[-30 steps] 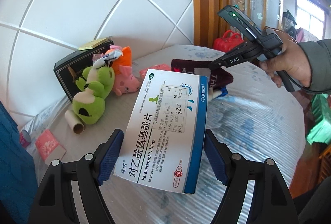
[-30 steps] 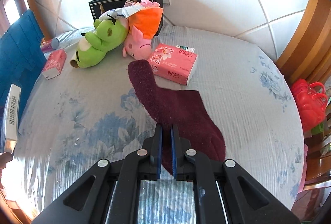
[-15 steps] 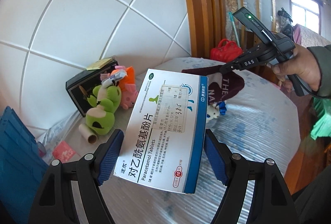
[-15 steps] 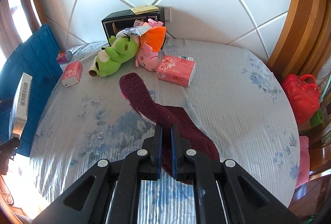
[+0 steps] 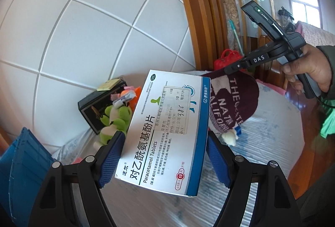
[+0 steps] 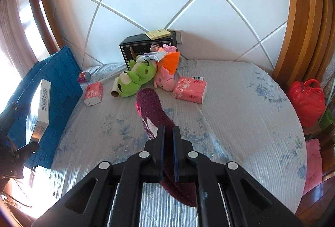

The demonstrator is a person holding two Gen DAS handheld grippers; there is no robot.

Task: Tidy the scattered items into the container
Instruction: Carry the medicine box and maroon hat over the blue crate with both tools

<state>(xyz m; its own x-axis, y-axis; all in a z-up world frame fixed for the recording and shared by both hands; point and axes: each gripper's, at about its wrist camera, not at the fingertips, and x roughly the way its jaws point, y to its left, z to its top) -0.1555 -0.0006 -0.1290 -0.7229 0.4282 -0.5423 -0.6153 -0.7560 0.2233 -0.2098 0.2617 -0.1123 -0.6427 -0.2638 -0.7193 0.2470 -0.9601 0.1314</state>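
Note:
My left gripper (image 5: 165,155) is shut on a white and blue paracetamol box (image 5: 167,132) and holds it in the air; the box also shows in the right wrist view (image 6: 43,101) in front of the blue crate (image 6: 52,88). My right gripper (image 6: 168,149) is shut on a maroon sock (image 6: 152,111) and holds it lifted above the table; the sock hangs from that gripper in the left wrist view (image 5: 230,105). The blue crate also shows at the lower left of the left wrist view (image 5: 21,164).
On the round table (image 6: 240,111) by the tiled wall lie a green plush (image 6: 136,78), a pink plush (image 6: 165,78), a pink tissue pack (image 6: 189,89), a small pink pack (image 6: 94,94), a cardboard tube (image 6: 115,90), a small can (image 6: 83,77) and a black box (image 6: 144,47). A red bag (image 6: 305,97) sits off the right edge.
Both grippers have risen. The sock has come off the table and now hangs from my right gripper. The paracetamol box has moved left, nearer the blue crate.

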